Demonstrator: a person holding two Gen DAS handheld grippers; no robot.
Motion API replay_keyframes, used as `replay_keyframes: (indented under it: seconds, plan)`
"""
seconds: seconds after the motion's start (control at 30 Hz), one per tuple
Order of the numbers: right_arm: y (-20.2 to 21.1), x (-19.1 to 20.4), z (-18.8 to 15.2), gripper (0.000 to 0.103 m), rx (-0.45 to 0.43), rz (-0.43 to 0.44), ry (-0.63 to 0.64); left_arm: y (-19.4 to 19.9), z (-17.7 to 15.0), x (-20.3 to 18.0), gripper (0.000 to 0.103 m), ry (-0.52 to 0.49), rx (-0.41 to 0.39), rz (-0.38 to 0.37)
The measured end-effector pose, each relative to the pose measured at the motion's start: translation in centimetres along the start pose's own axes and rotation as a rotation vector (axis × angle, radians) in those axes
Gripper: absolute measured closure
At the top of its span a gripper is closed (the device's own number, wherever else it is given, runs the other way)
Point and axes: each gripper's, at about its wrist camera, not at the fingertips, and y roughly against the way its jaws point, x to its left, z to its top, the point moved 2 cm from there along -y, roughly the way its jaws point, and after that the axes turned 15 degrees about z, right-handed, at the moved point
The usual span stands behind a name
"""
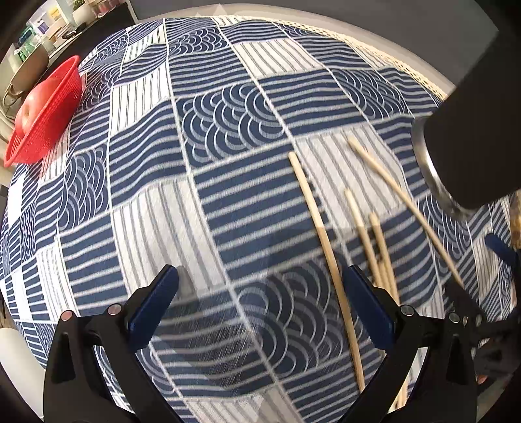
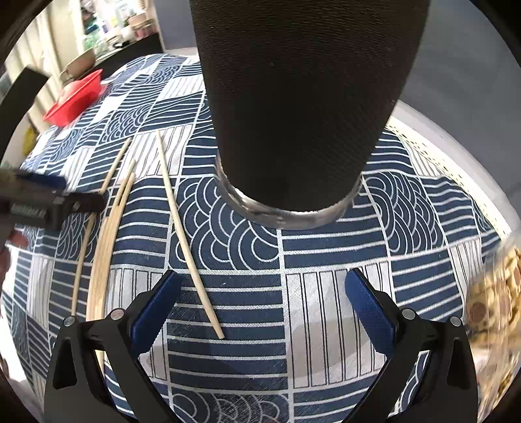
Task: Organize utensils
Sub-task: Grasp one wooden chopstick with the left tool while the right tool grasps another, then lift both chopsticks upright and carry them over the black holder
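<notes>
Several pale wooden chopsticks (image 1: 327, 253) lie scattered on the blue-and-white patterned tablecloth (image 1: 228, 130). My left gripper (image 1: 263, 293) hangs open above the cloth, pointing steeply down. One long chopstick runs between its jaws, close to the right finger (image 1: 368, 302), and nothing is gripped. A tall black utensil holder (image 2: 302, 114) with a silver bottom rim (image 2: 286, 218) stands on the cloth. My right gripper (image 2: 263, 296) is wide open just in front of it, apart from it. A single chopstick (image 2: 185, 234) lies by its left finger (image 2: 156, 306), and the other chopsticks (image 2: 110, 234) lie further left.
A red mesh basket (image 1: 49, 107) with a round fruit in it sits at the far left table edge. In the right wrist view the left gripper's body (image 2: 49, 201) reaches in over the chopsticks. A blurred tan patterned thing (image 2: 498, 309) is at the right edge. Cluttered shelves (image 2: 107, 29) stand behind the table.
</notes>
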Motion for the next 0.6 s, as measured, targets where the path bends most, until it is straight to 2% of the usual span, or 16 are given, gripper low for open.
replay_keyframes:
  seconds: [0.1,0.13,0.17,0.2,0.23,0.27,0.3,0.33,0.4,0.43,0.6]
  plan:
    - [-0.1,0.1,0.1,0.007,0.027,-0.017,-0.037,0.3,-2.1,0.9,0.005,0.023,0.022,0.006]
    - [0.0,0.8,-0.1,0.010,0.030,-0.014,-0.022,0.4,-2.7,1.2,0.011,0.023,0.022,0.006]
    - [0.2,1.3,-0.2,0.025,0.027,-0.003,-0.003,0.8,-3.4,1.6,0.015,0.022,0.020,0.006]
    - [0.4,2.0,-0.3,0.035,0.030,0.008,0.015,0.9,-3.9,2.0,0.031,0.024,0.019,0.006]
    - [0.6,2.7,-0.5,0.054,0.038,0.020,0.033,1.3,-4.4,2.5,0.044,0.027,0.021,0.006]
    - [0.7,3.5,-0.8,0.073,0.045,0.030,0.047,1.5,-4.9,3.2,0.052,0.026,0.025,0.003]
    - [0.7,3.9,-0.9,0.081,0.051,0.040,0.051,1.7,-5.4,3.8,0.068,0.030,0.035,-0.002]
    - [0.7,4.5,-1.1,0.096,0.061,0.061,0.053,1.4,-5.5,5.1,0.083,0.038,0.049,-0.006]
    - [0.8,5.3,-1.6,0.098,0.073,0.096,0.059,1.3,-6.7,7.1,0.097,0.078,0.101,-0.036]
    - [0.9,5.7,-2.1,0.098,0.078,0.131,0.057,1.1,-7.4,8.1,0.098,0.090,0.126,-0.068]
    - [2.1,5.9,-4.7,0.098,0.091,0.238,-0.030,1.1,-10.4,10.4,0.099,0.054,0.176,-0.088]
